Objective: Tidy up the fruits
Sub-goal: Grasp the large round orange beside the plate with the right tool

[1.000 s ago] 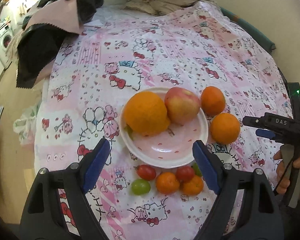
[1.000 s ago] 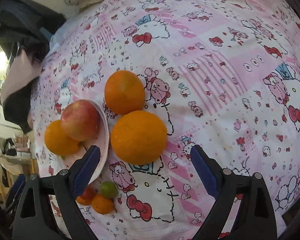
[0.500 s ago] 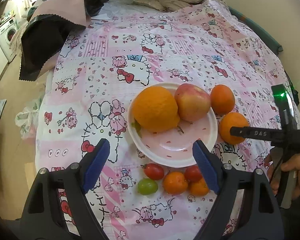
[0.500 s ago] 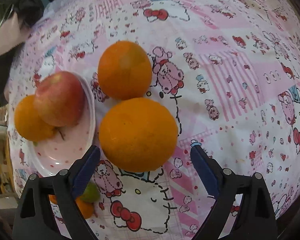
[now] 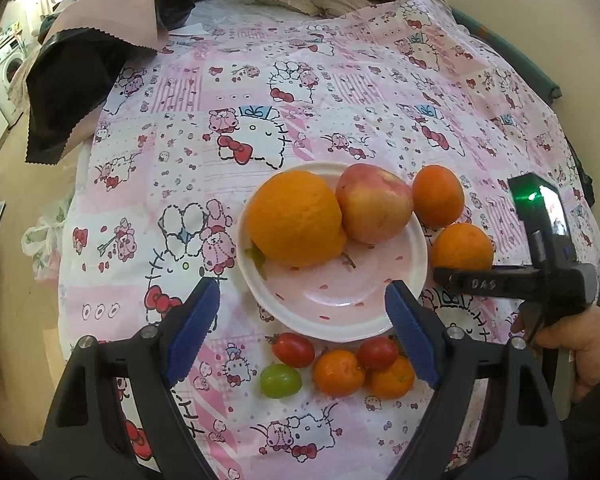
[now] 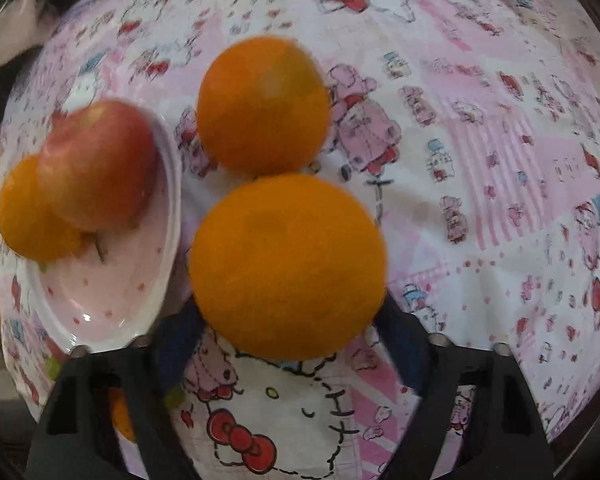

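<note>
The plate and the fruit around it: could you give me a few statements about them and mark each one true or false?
1. An apple lies on the plate. True.
2. The green grape is on the plate. False: it lies on the cloth beside the plate.
3. The right hand-held gripper has an orange between its fingers. True.
4. The plate holds three fruits. False: only the apple and a big orange.
5. The left hand-held gripper holds a tomato. False: it is empty.

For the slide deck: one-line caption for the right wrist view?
Right gripper, jaws just closing, straddles an orange on the patterned cloth, beside a plate holding an apple.
</note>
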